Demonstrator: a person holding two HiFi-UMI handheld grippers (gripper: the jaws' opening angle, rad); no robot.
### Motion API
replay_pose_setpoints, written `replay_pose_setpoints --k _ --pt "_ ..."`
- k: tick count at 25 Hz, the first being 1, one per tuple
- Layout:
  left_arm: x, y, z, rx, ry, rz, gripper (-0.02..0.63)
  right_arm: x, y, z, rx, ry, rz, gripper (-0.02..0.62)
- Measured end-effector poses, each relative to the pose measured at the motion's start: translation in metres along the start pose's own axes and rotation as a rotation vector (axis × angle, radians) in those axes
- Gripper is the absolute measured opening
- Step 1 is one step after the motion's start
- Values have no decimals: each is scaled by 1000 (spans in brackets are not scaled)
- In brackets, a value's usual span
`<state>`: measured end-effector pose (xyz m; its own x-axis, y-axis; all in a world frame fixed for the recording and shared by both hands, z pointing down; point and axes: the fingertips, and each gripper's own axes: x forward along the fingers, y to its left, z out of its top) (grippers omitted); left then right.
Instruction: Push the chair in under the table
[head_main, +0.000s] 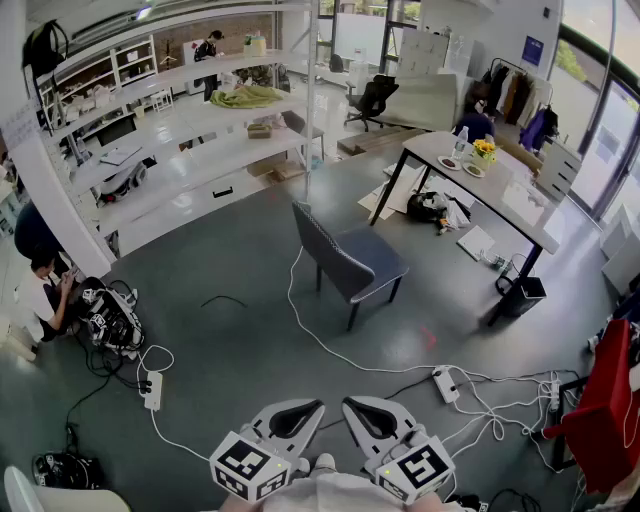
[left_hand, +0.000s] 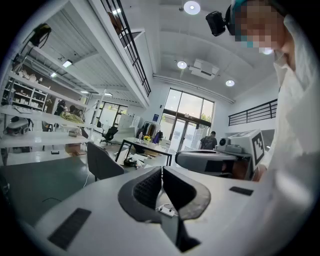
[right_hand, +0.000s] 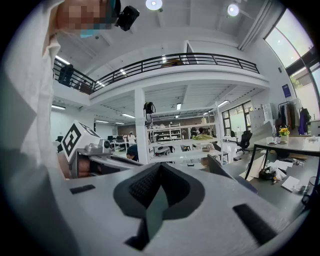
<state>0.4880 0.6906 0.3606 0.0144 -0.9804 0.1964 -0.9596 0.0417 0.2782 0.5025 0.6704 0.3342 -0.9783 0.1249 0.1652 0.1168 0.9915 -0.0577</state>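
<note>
Standing on a grey floor, a person holds two tongs side by side at the bottom centre of the head view. The left tongs and right tongs are both closed, pads together, gripping nothing. A dark grey chair sits mid-frame, well apart from them, its seat facing the desk at upper right but not under it. White cables trail across the floor between.

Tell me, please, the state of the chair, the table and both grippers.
Long grey-topped table with black legs: upright, things on top.
Dark grey padded chair with black legs: upright, standing clear of the table, not pushed in.
Left gripper: shut, empty.
Right gripper: shut, empty.
</note>
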Motion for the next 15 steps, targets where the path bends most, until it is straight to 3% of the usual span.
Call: replay_pose_setpoints --k 15 --pt "8 11 -1 -11 9 31 21 9 -11 -3 4 6 25 3"
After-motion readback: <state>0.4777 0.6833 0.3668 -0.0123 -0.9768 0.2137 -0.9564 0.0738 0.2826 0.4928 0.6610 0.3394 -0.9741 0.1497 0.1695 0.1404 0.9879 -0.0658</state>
